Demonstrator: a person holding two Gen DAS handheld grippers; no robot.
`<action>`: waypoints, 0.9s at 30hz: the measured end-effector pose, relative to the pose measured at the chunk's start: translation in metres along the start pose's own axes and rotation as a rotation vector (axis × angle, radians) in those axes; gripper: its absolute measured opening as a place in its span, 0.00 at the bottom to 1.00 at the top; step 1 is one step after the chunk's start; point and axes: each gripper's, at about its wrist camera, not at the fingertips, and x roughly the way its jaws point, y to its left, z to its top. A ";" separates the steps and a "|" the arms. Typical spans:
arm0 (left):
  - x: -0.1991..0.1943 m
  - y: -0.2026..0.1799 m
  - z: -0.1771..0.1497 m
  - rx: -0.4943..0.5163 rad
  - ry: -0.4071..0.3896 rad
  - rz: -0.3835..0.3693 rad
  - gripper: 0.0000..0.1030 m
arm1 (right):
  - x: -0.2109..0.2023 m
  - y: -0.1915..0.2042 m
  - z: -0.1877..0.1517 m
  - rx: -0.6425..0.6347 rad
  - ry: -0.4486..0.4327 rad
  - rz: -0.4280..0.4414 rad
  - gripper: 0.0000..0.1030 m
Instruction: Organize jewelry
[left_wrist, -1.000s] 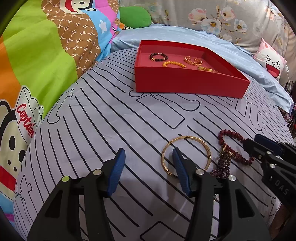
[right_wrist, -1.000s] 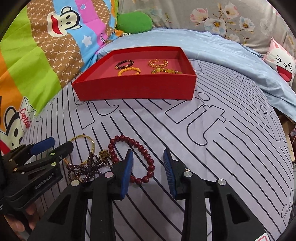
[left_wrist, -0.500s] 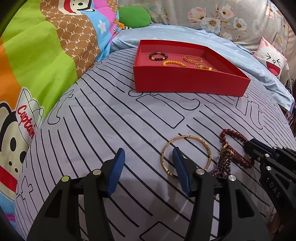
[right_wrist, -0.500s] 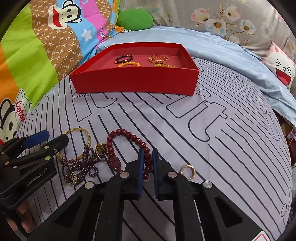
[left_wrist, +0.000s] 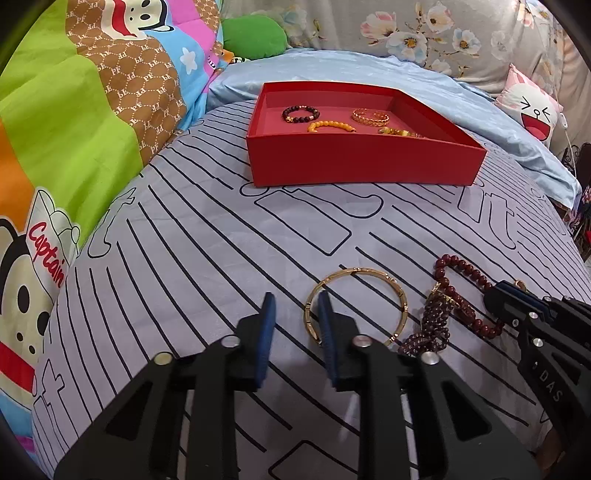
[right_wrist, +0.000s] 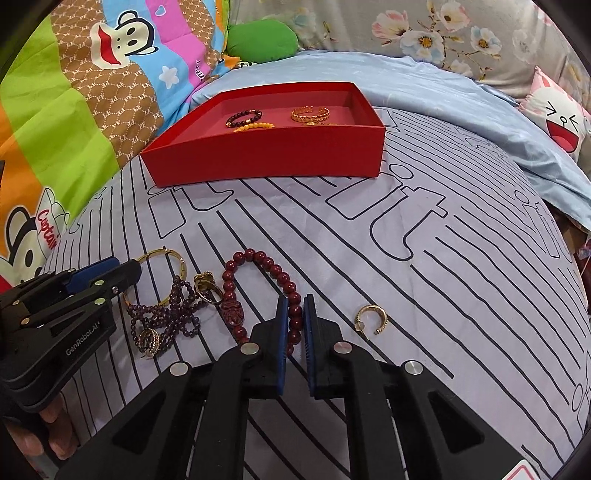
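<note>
A red tray (left_wrist: 362, 168) (right_wrist: 266, 162) at the back of the bed holds several bracelets. On the striped sheet lie a gold bangle (left_wrist: 356, 306) (right_wrist: 162, 256), a dark purple bead strand (left_wrist: 430, 325) (right_wrist: 166, 317) and a red bead bracelet (left_wrist: 465, 273) (right_wrist: 258, 284). My right gripper (right_wrist: 294, 325) is shut on the red bead bracelet's near side. My left gripper (left_wrist: 295, 325) is partly closed, its jaws astride the bangle's left rim without gripping it.
A small gold ear cuff (right_wrist: 371, 319) lies right of my right gripper. Gold rings (right_wrist: 207, 288) sit tangled in the purple strand. Colourful quilt (left_wrist: 74, 129) lies left, a blue pillow (left_wrist: 369, 70) and cartoon cushion (left_wrist: 532, 110) behind the tray.
My right gripper closed on the red bead bracelet and pulled it a little, uncovering the ear cuff. My left gripper's jaws narrowed around the bangle's left rim.
</note>
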 end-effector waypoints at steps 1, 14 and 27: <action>0.000 0.001 0.000 -0.002 0.000 -0.004 0.14 | 0.000 0.000 0.000 0.002 0.000 0.002 0.08; -0.001 -0.022 -0.002 0.021 0.011 -0.060 0.61 | -0.001 -0.002 0.001 0.010 0.001 0.010 0.08; -0.004 -0.030 -0.001 0.032 -0.005 -0.119 0.67 | -0.001 -0.005 0.001 0.027 0.002 0.029 0.08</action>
